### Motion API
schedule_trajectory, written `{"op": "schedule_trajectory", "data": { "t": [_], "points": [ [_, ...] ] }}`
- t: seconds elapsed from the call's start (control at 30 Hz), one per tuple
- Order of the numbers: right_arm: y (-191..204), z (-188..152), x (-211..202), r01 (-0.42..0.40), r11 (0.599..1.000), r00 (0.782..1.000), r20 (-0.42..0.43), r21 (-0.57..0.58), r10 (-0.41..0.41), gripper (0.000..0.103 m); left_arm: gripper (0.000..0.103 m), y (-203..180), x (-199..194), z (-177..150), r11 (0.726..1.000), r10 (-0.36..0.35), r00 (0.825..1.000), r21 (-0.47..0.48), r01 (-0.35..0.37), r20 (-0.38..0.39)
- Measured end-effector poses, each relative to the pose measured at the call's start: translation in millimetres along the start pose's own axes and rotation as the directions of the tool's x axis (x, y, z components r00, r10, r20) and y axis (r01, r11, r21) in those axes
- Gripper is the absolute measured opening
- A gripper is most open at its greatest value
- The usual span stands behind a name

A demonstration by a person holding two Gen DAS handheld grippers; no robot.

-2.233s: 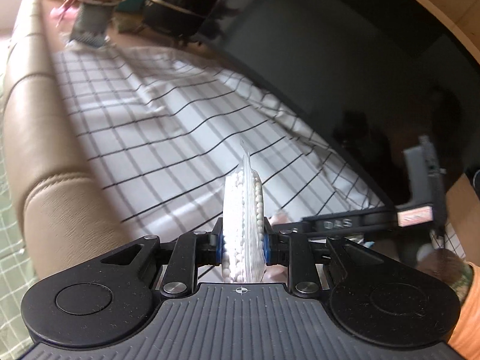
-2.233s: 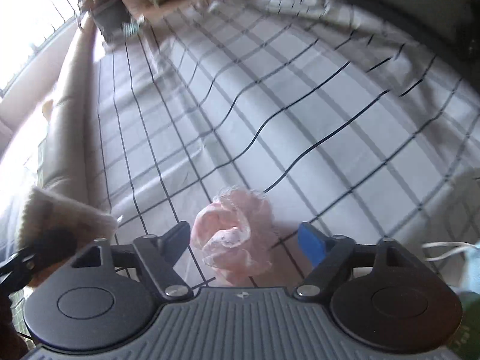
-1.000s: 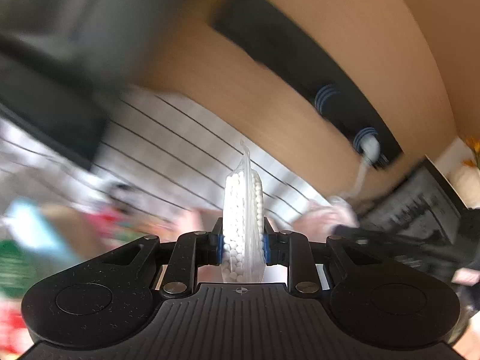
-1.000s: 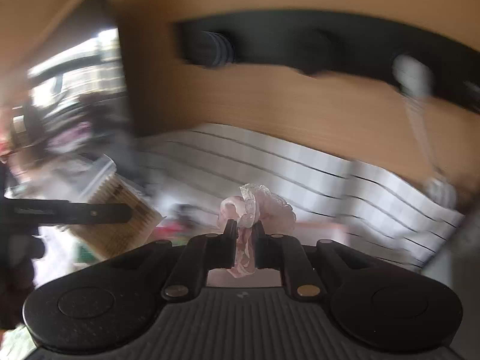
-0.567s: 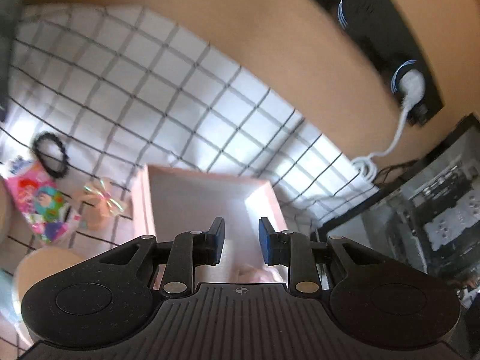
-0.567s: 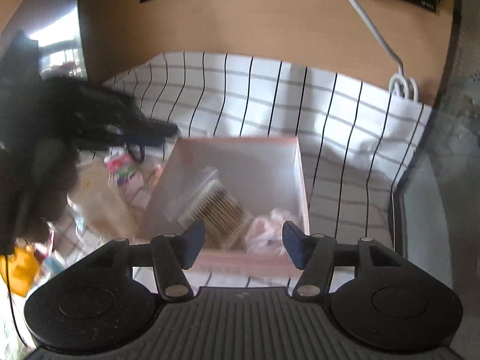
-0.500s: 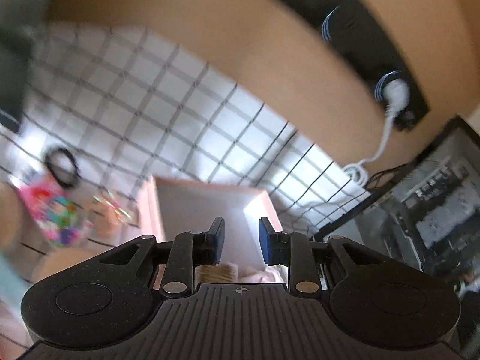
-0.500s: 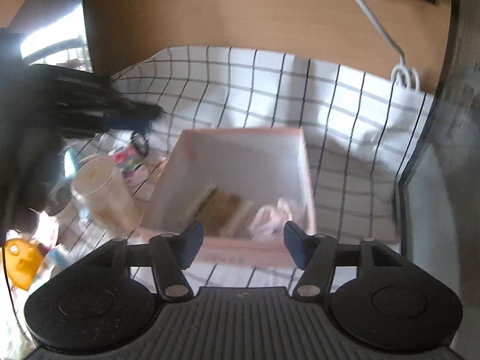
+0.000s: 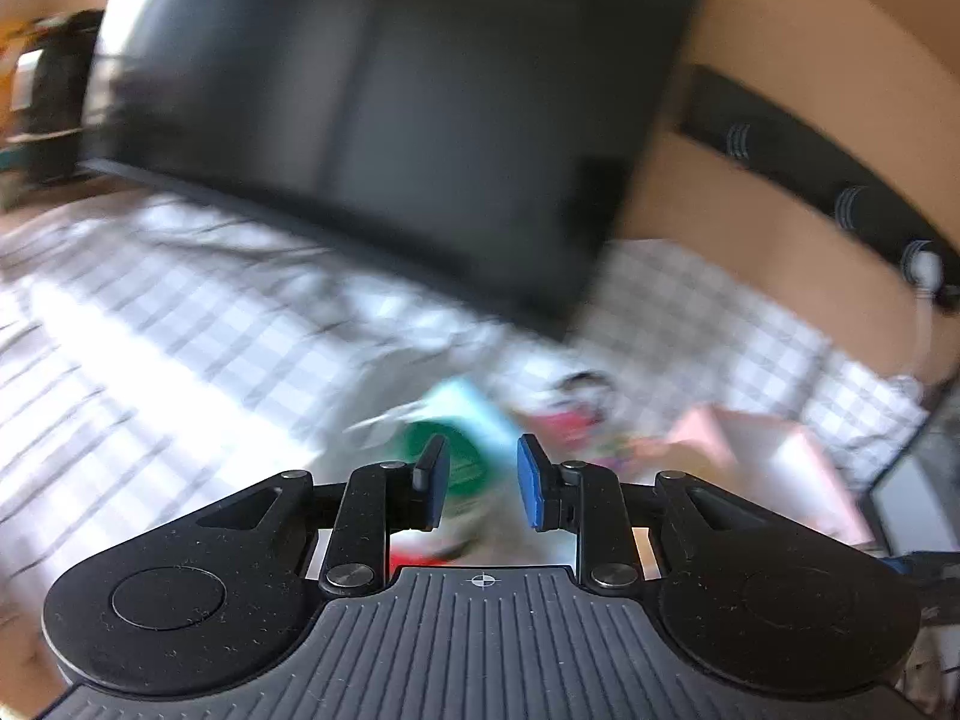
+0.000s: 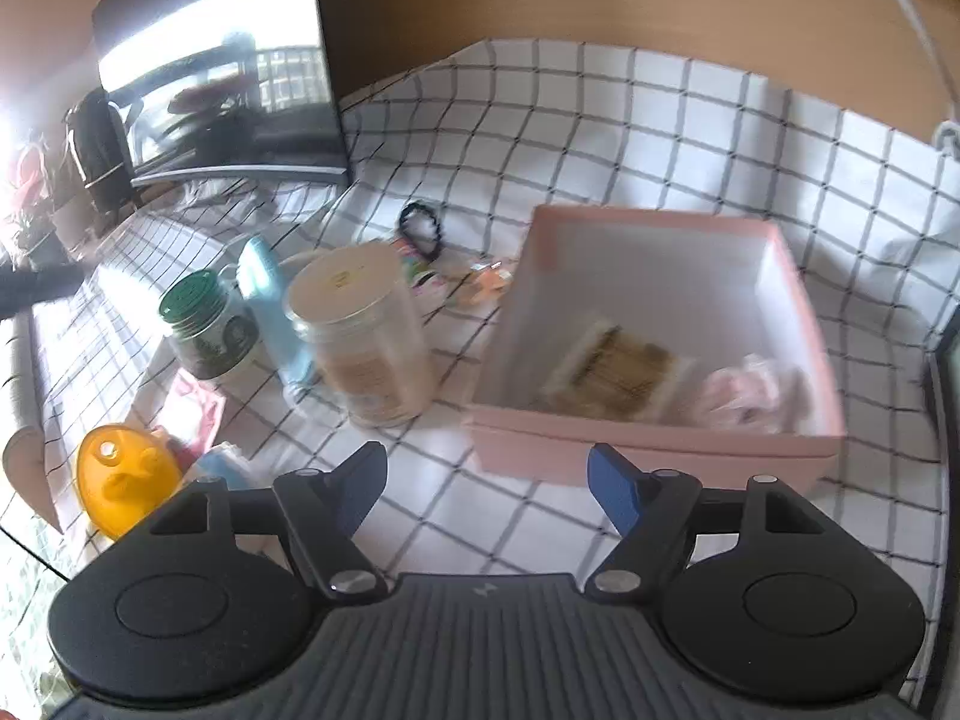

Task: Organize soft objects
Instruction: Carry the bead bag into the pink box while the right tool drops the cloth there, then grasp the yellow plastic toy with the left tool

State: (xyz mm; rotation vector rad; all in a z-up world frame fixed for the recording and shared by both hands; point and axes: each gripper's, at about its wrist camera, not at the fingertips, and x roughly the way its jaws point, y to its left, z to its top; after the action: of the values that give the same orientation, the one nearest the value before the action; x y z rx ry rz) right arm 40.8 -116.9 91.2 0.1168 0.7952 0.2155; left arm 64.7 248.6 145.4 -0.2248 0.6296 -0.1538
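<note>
A pink box (image 10: 804,294) sits on the checked cloth. Inside it lie a clear bag of cotton swabs (image 10: 624,375) and a pink scrunchie (image 10: 750,390). My right gripper (image 10: 487,492) is open and empty, just in front of the box's near wall. My left gripper (image 9: 478,483) is open and empty; its view is blurred, with a green-lidded jar (image 9: 462,450) ahead of its fingers and the pink box (image 9: 774,462) at the right. A black hair tie (image 10: 420,228) and a small peach bow (image 10: 489,282) lie on the cloth left of the box.
Left of the box stand a clear jar (image 10: 366,342), a green-lidded jar (image 10: 207,330) and a light blue bottle (image 10: 273,306). A yellow duck-shaped item (image 10: 123,474) lies at the near left. A dark monitor (image 10: 222,96) stands behind. A white cable (image 10: 912,18) hangs at the wall.
Both grippers have let go of their loads into the pink box. The left gripper has swung left toward the jars. The right gripper has drawn back from the box.
</note>
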Motion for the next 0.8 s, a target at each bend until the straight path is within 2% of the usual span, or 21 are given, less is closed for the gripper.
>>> {"op": "schedule_trajectory", "data": {
  "t": [0.07,0.1,0.23,0.3,0.37,0.4,0.47,0.5,0.67,0.73,0.8],
  "points": [
    [10.0,-1.2,3.9,-0.007,1.000,1.000,-0.006,0.002,0.007,0.074,0.027,20.9,-4.2,-8.4,0.999,0.031,0.999,-0.038,-0.032,-0.030],
    [14.8,-1.2,5.3,-0.009,1.000,1.000,-0.009,0.000,0.009,0.074,0.027,28.8,-5.4,-14.3,0.998,0.020,0.999,-0.056,-0.022,-0.049],
    [35.5,-4.2,11.0,0.004,0.999,1.000,-0.020,-0.047,-0.005,0.074,0.027,33.5,-15.8,-37.1,0.995,-0.084,0.989,-0.059,0.078,-0.119],
    [45.2,-6.8,13.6,0.017,0.997,1.000,-0.024,-0.075,-0.019,0.075,0.027,18.9,-22.7,-46.0,0.995,-0.099,0.987,0.000,0.100,-0.125],
    [53.6,-9.6,17.1,0.016,0.996,0.999,-0.037,-0.083,-0.019,0.075,0.031,-1.2,-23.6,-58.0,0.989,-0.065,0.988,0.122,0.083,-0.142],
    [57.5,-11.1,18.6,0.010,0.996,0.999,-0.047,-0.086,-0.014,0.075,0.032,-12.0,-19.7,-64.8,0.979,-0.015,0.988,0.200,0.046,-0.153],
    [65.9,-14.3,20.4,0.000,0.994,0.998,-0.061,-0.106,-0.006,0.075,0.031,-25.4,-9.4,-75.2,0.955,0.068,0.984,0.296,-0.016,-0.164],
    [69.9,-16.3,20.8,-0.001,0.993,0.998,-0.063,-0.121,-0.006,0.075,0.031,-27.3,-4.0,-78.2,0.949,0.092,0.981,0.315,-0.035,-0.170],
    [85.7,-26.7,23.6,0.012,0.981,0.997,-0.077,-0.192,-0.027,0.075,0.033,-17.2,25.0,-91.5,0.956,0.140,0.960,0.285,-0.068,-0.241],
    [88.4,-29.2,22.9,0.015,0.978,0.996,-0.079,-0.208,-0.032,0.075,0.034,-8.7,35.1,-96.2,0.967,0.138,0.957,0.244,-0.074,-0.256],
    [89.5,-30.1,21.2,0.014,0.975,0.997,-0.076,-0.224,-0.032,0.075,0.035,-2.0,42.1,-99.0,0.976,0.122,0.962,0.205,-0.072,-0.245]
  ]
}}
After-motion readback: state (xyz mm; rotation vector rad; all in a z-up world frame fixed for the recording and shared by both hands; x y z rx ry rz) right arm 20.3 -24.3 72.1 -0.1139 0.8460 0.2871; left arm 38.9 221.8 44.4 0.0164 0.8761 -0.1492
